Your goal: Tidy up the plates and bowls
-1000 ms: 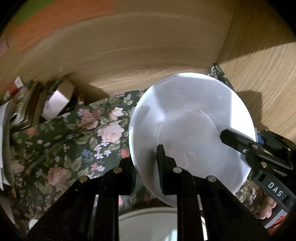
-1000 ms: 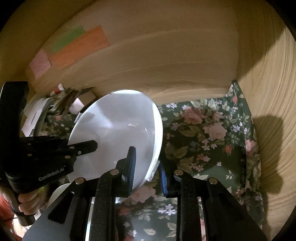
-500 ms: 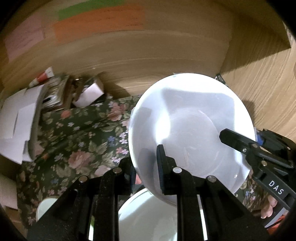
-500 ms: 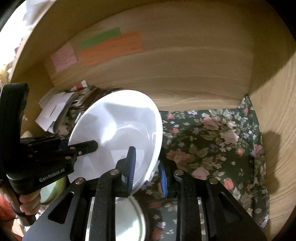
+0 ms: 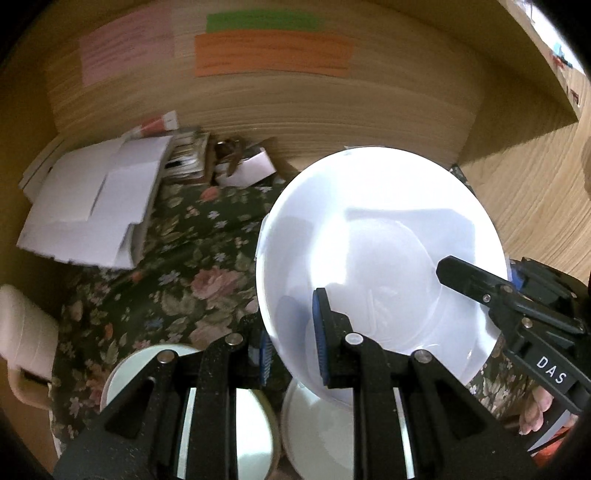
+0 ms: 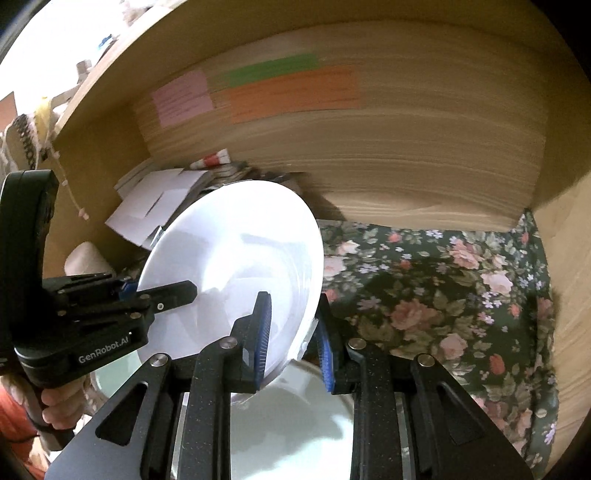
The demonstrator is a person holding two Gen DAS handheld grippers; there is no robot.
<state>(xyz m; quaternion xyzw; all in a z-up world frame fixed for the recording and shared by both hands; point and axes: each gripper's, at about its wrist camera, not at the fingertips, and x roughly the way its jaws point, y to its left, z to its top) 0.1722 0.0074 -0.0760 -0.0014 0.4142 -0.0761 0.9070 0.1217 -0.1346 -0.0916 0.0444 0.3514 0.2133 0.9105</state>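
Plate (image 5: pixel 376 236) plain white, centre frame. Cloth (image 5: pixel 177 266) dark green w/ pink roses, small white-blue flowers. Wall (image 5: pixel 369 110) light wood grain. Notes upper frame: pink (image 5: pixel 127 55), green (image 5: pixel 262 21), orange (image 5: pixel 273 53). Papers (image 5: pixel 92 206) white, left. Grippers black, blue pads (image 6: pixel 263 332). Bowl (image 6: pixel 295 424) white, bottom.

My left wrist camera looks steeply down along its fingers, close over the white plate (image 5: pixel 376 236). My right wrist camera faces it edge-on from the other side. Both share the floral cloth (image 5: pixel 177 266) and wooden back wall (image 6: pixel 406 155).
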